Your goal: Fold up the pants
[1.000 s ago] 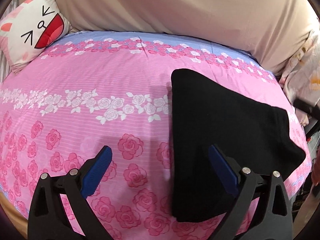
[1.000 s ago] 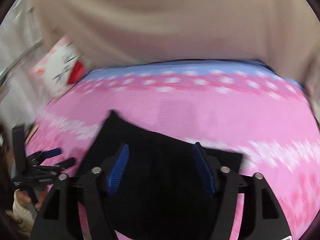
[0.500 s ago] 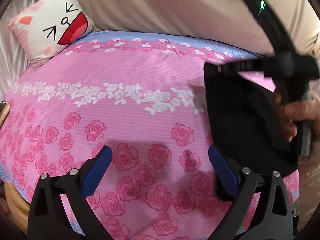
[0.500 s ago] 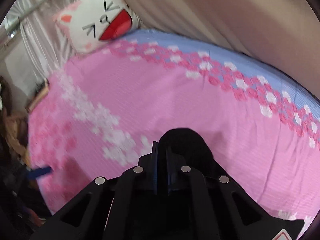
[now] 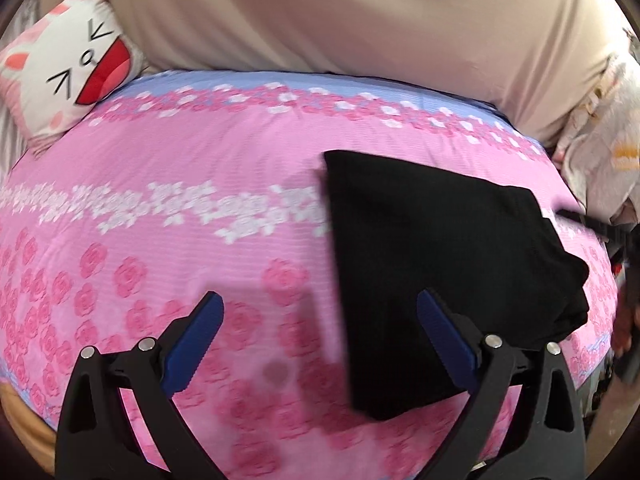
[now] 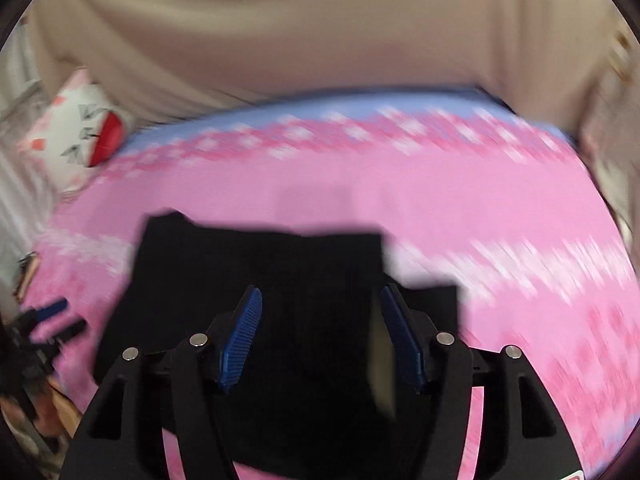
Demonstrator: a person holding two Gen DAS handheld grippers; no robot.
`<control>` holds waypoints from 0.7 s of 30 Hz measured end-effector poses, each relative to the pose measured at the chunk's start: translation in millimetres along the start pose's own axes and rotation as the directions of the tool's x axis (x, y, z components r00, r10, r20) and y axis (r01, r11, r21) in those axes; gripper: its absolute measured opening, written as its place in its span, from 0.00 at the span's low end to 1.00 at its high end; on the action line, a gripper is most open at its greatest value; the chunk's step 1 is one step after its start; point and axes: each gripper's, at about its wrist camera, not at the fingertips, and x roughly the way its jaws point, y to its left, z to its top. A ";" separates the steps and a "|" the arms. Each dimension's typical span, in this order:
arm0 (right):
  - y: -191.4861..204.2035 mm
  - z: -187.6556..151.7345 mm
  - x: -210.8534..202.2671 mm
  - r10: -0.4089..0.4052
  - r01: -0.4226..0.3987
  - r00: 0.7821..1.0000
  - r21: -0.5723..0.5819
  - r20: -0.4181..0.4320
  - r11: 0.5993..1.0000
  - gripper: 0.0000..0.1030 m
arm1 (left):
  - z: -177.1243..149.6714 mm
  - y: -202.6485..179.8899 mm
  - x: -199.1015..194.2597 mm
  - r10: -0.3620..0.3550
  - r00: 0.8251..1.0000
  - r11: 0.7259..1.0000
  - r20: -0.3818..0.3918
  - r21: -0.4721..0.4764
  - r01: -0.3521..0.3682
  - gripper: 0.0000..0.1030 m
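At the far left a cat-face pillow (image 5: 68,80) leans at the head of the bed (image 5: 180,168), against a beige fabric backdrop (image 5: 360,20). The bed's sheet is pink with roses and a band of white flowers. Low in the left wrist view, the left gripper (image 5: 320,332) hovers over bare sheet with its jaws spread wide and nothing between them; its right blue pad overlaps the near edge of the pants. The black pants (image 5: 432,264) lie folded into a compact, roughly rectangular bundle on the right part of the bed, flat on the sheet. In the blurred right wrist view, the right gripper (image 6: 320,340) is above the pants (image 6: 280,264), its jaws opening, with black cloth seen behind the gap but not pinched.
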 end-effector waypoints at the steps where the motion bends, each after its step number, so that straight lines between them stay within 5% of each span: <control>1: -12.9 -10.6 -2.4 0.010 -0.009 1.000 0.032 -0.022 0.999 0.60 | 1.9 -8.5 2.9 -0.006 1.000 1.000 -0.002 0.012 0.006 0.93; 4: -32.2 -36.5 1.0 0.114 -0.108 0.991 0.093 -0.063 0.990 0.61 | 6.9 -36.8 13.4 -0.014 1.000 0.999 -0.019 0.039 0.015 0.93; 9: -12.7 -45.4 19.4 0.152 -0.149 0.987 0.068 -0.050 0.987 0.58 | 5.9 -73.8 17.8 0.045 0.999 0.996 -0.029 0.080 -0.042 0.93; 10: -9.1 -44.7 19.9 0.154 -0.152 0.987 0.063 -0.035 0.986 0.52 | 5.0 -77.2 17.5 0.054 0.998 0.995 -0.035 0.080 -0.051 0.93; 11: -2.4 -41.8 19.0 0.158 -0.157 0.987 0.053 -0.020 0.986 0.29 | 4.2 -78.9 16.2 0.056 0.998 0.996 -0.037 0.076 -0.053 0.93; 12: -2.0 -41.9 13.7 0.193 -0.192 0.981 0.057 -0.001 0.980 0.19 | 4.0 -79.8 14.9 0.056 0.998 0.996 -0.040 0.071 -0.053 0.93; 14: -6.6 -39.0 -7.5 0.248 -0.252 0.967 0.066 0.053 0.966 0.15 | 4.8 -80.3 9.6 0.058 0.998 0.997 -0.041 0.062 -0.055 0.93; 16: -18.5 -39.8 -43.5 0.271 -0.280 0.954 0.063 0.126 0.958 0.15 | 6.5 -80.1 2.3 0.061 0.998 0.996 -0.027 0.061 -0.059 0.93; 19: -39.1 -53.3 -62.3 0.173 -0.186 0.975 0.086 0.142 0.979 0.17 | 5.8 -81.8 1.4 0.063 0.998 0.996 -0.017 0.064 -0.061 0.96; 21: -55.4 -70.5 -33.9 0.097 -0.101 0.995 0.115 0.037 0.988 0.37 | 2.7 -84.1 11.8 0.060 0.997 0.996 -0.041 0.062 -0.057 0.96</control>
